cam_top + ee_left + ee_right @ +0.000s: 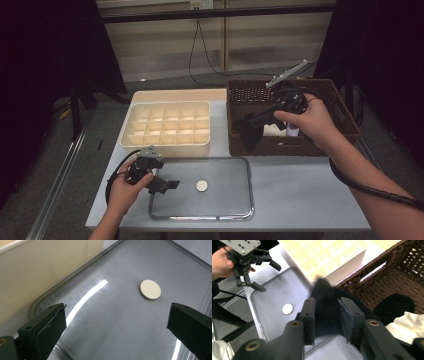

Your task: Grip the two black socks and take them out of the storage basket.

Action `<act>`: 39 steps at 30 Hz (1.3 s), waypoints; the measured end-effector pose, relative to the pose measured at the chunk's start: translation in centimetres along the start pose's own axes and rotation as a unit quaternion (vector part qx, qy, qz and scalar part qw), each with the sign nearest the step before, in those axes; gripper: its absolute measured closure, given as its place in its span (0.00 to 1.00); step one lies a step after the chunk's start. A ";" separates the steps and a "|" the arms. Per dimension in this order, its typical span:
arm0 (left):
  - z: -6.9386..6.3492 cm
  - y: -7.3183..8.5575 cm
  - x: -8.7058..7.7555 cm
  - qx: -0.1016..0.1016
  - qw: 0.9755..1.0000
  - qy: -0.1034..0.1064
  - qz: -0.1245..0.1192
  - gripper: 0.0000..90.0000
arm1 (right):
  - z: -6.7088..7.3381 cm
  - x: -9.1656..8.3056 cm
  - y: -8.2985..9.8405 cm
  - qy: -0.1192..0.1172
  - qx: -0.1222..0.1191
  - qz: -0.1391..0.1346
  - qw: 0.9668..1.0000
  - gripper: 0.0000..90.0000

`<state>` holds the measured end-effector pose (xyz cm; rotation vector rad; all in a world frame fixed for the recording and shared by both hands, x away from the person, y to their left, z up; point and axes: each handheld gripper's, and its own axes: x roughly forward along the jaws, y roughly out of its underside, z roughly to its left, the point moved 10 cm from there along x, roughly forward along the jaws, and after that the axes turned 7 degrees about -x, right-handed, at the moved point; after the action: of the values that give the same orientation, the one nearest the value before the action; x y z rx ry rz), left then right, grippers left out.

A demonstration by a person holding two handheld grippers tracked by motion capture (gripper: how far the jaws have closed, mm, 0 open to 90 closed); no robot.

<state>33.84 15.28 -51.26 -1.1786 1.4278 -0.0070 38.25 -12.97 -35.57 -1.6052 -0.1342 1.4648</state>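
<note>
Over the near wall of the wicker basket (295, 145), at the right rear of the desk (300, 190), the right hand-held gripper (250, 131) carries a black cloth item (325, 307) between its jaws. In the right gripper view the fabric sits between the two pads, bunched and blurred, and hangs below them; the pads appear to press on it, so the grip reads as closed on the cloth. The item is soft, light and limp. It offers no rigid edge, so it should be taken at a gathered fold well inside the hem, where several layers fill the jaw gap. A hold on a single layer near the rim is likely to slip out. Expect the free part to trail and to catch on the basket's woven wall; lifting it clear before moving sideways would be prudent.

Another dark bundle (394, 306) and a white cloth (409, 323) lie on the basket floor.

The left hand-held gripper (167, 184) rests over the left edge of the metal tray (220, 212), jaws spread wide and holding nothing. A small white disc (150, 289) lies flat near the tray centre, apart from both jaws. The cream divider box (167, 142) stands behind the tray with its compartments vacant.
</note>
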 end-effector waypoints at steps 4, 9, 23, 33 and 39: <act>0.1 0.1 0.0 0.000 1.000 -0.002 0.003 0.02 | -0.7 0.6 0.5 0.009 0.008 0.009 1.000 0.59; 0.2 0.1 0.1 -0.002 1.000 0.002 0.000 0.02 | -2.5 1.7 1.2 0.033 0.021 0.016 0.999 0.44; 0.5 0.3 0.2 -0.004 1.000 0.000 0.004 0.02 | -8.3 5.9 3.1 0.065 0.037 0.042 0.996 0.34; 0.7 0.4 0.3 -0.008 1.000 0.000 0.005 0.02 | -11.6 8.2 4.3 0.070 0.057 0.055 0.994 0.34; 0.9 0.4 0.3 -0.008 1.000 -0.002 0.006 0.02 | -12.7 9.2 4.8 0.074 0.062 0.062 0.993 0.34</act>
<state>34.35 15.86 -52.03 -1.1824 1.4339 0.0147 49.11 -16.81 -47.32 -1.6369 0.1405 1.4127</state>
